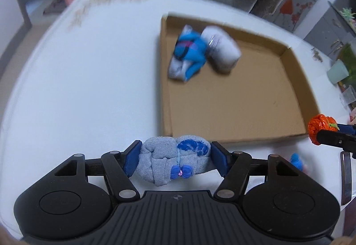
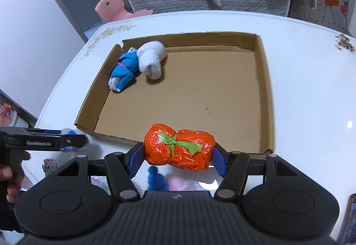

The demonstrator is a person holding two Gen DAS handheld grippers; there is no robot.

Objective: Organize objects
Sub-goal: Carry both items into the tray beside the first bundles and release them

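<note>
Left wrist view: left gripper [image 1: 176,159], jaws closed on a grey sock bundle [image 1: 174,159] with a blue patch and small bow, held just short of the near wall of the cardboard tray [image 1: 165,98]. The tray sits on the white table [image 1: 89,80]. A blue sock roll [image 1: 189,51] and a white sock roll [image 1: 222,49] lie touching at its far left corner. At the right edge the right gripper's fingers [image 1: 336,137] carry an orange bundle [image 1: 321,127]. This view is motion-blurred.

Right wrist view: right gripper [image 2: 178,156], jaws closed across the ends of the orange plastic-wrapped bundle [image 2: 179,149], tied with a green strip, poised over the tray's near wall [image 2: 115,137]. The left gripper [image 2: 66,139] appears at the left, near the tray's near left corner.

Judgement: both loads look ready for placing. Each should be lifted clear of the near wall before advancing, then lowered onto the floor before the jaws open. Most of the tray floor [image 2: 200,93] is bare, so room is ample; the two grippers sit near each other, so keeping them apart sideways avoids a clash.
</note>
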